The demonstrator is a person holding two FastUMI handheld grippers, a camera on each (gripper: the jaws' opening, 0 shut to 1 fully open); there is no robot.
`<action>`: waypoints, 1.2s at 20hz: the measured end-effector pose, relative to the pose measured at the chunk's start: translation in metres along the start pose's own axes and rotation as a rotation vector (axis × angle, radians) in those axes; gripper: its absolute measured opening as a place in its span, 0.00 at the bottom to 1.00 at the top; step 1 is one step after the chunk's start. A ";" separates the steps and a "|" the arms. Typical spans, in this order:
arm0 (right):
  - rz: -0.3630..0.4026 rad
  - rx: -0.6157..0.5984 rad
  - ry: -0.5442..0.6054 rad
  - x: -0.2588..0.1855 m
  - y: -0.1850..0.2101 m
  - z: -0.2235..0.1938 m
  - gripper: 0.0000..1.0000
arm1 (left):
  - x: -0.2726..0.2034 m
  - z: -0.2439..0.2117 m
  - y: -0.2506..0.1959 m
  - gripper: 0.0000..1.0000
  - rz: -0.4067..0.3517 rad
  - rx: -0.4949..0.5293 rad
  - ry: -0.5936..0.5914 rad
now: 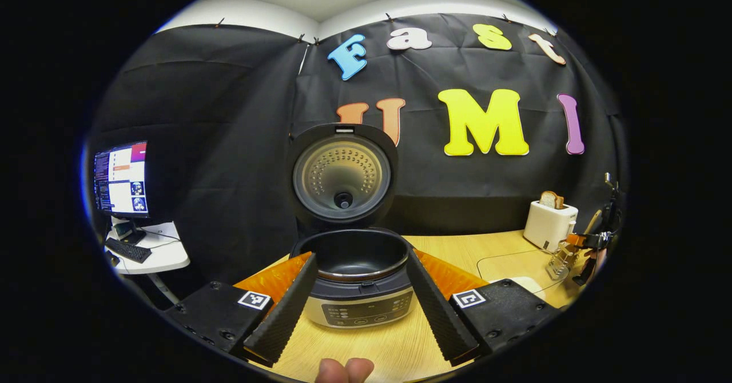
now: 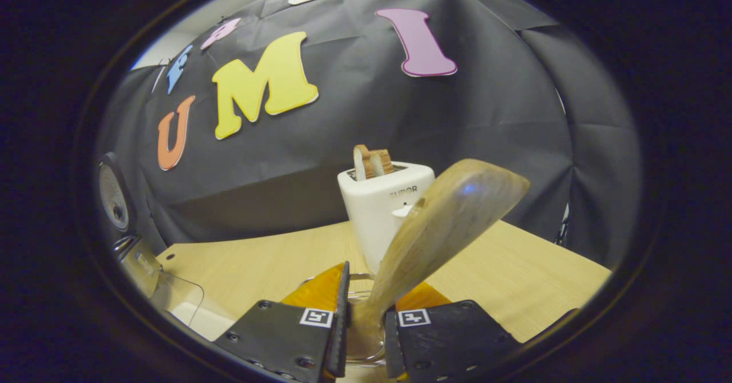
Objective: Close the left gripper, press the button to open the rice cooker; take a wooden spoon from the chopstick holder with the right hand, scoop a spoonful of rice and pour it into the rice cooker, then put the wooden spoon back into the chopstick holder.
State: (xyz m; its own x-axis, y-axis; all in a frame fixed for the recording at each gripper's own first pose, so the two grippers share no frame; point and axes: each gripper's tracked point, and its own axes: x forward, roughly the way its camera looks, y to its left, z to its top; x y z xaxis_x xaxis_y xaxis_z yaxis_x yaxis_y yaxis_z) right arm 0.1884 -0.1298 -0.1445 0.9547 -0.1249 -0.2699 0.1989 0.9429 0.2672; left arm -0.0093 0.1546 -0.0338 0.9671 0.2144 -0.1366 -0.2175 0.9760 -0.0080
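The rice cooker (image 1: 358, 274) sits on the wooden table (image 1: 394, 348) with its lid (image 1: 342, 172) raised upright and the dark inner pot bare. The left gripper (image 1: 360, 300) hovers in front of it, its 2 fingers spread wide to either side of the control panel. The right gripper (image 2: 362, 320) pinches the handle of the wooden spoon (image 2: 443, 223), whose bowl tilts up to the right before the white toaster (image 2: 382, 211). A glass rim below it is possibly the chopstick holder (image 2: 360, 283).

White plastic toaster (image 2: 384, 211) with bread slices (image 2: 372, 162) sits near the back edge of the light wooden desk (image 2: 257, 263); computer monitor (image 1: 121, 178) off on a small white side table (image 1: 157, 254).
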 end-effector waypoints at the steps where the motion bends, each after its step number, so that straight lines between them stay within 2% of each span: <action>1: 0.001 0.005 0.010 0.001 -0.001 -0.002 0.27 | 0.000 -0.001 0.001 0.99 0.000 -0.003 0.003; 3: 0.009 0.022 0.007 -0.001 0.000 0.000 0.29 | 0.000 -0.004 0.000 0.99 -0.005 -0.010 0.009; 7: 0.029 0.010 -0.082 -0.010 0.004 0.025 0.27 | -0.001 -0.008 0.000 0.99 -0.009 -0.002 0.019; 11: 0.020 -0.016 -0.020 -0.003 0.005 0.006 0.28 | -0.003 -0.005 -0.003 1.00 -0.018 -0.004 0.009; 13: 0.017 -0.010 -0.037 -0.002 0.006 0.007 0.28 | -0.004 -0.004 0.000 0.99 -0.016 0.003 0.004; 14: 0.012 -0.017 -0.032 0.000 0.006 0.004 0.25 | -0.005 -0.003 0.001 0.99 -0.014 0.004 0.002; 16: 0.052 0.004 -0.043 -0.001 0.016 0.006 0.23 | -0.005 -0.003 0.002 0.99 -0.011 -0.003 0.002; 18: 0.058 -0.029 -0.050 -0.003 0.021 0.008 0.12 | -0.005 -0.004 0.003 0.99 -0.011 -0.005 0.006; 19: 0.051 -0.051 -0.055 -0.004 0.022 0.008 0.12 | -0.006 -0.005 0.004 0.99 -0.010 -0.003 0.006; 20: 0.060 -0.053 -0.053 -0.005 0.028 0.006 0.07 | -0.006 -0.005 0.005 0.99 -0.008 -0.002 0.004; 24: 0.101 -0.008 -0.076 -0.016 0.036 0.024 0.07 | -0.006 -0.009 0.005 0.99 -0.012 -0.018 0.012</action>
State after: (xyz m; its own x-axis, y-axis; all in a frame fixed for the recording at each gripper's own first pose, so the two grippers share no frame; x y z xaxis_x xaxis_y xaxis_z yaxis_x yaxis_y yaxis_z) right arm 0.1855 -0.1016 -0.1088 0.9840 -0.0516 -0.1706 0.0990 0.9542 0.2822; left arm -0.0173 0.1583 -0.0422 0.9681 0.2024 -0.1480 -0.2086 0.9776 -0.0270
